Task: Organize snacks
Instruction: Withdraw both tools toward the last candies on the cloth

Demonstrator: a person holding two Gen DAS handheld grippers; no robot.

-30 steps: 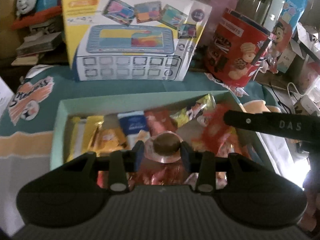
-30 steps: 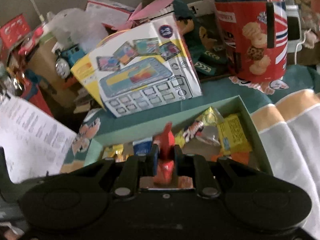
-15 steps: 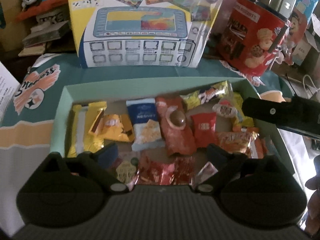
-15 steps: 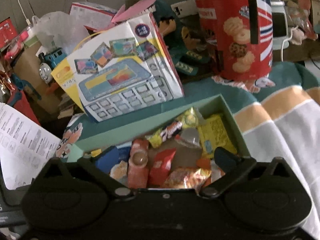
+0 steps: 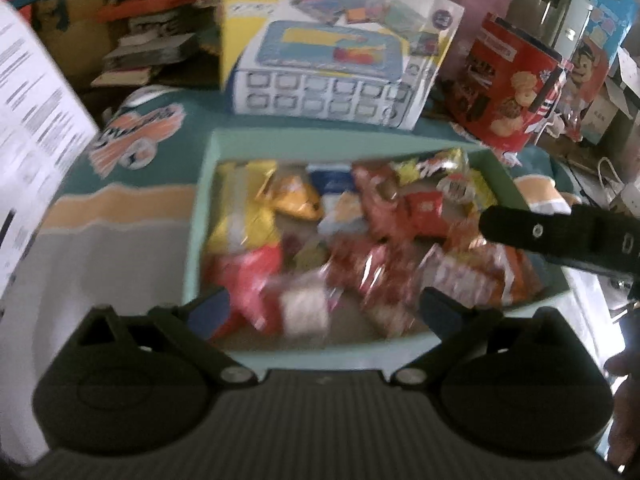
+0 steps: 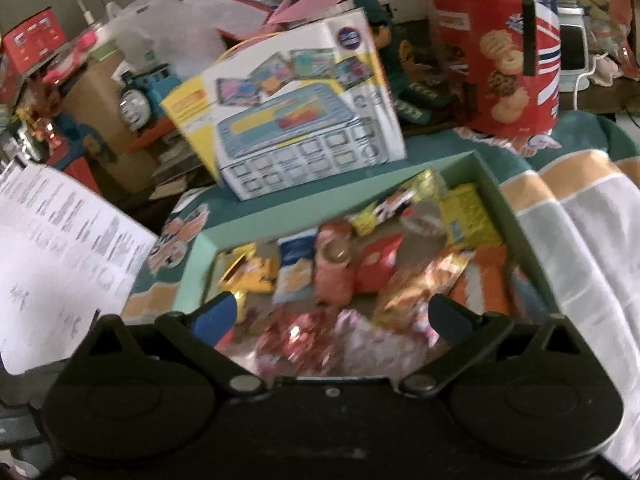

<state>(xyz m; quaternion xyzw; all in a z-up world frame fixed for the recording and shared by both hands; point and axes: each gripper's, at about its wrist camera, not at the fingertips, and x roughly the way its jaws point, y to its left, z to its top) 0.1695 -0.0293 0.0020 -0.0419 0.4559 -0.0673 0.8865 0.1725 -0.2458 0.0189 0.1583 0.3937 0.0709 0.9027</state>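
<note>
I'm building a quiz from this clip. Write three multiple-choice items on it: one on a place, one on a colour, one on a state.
1. Where do the snack packets lie?
A. inside the shallow box
B. on the striped cloth
C. on top of the biscuit tin

2. What colour is the box's wall?
A. red
B. pale green
C. black

3. How do the left tongs stand?
A. shut on a packet
B. shut on nothing
C. open, holding nothing

Answers:
1 A: the snack packets fill the shallow box.
2 B: its wall is pale green, unlike the red biscuit tin behind.
3 C: the left tongs are spread wide with nothing gripped between the fingers.
</note>
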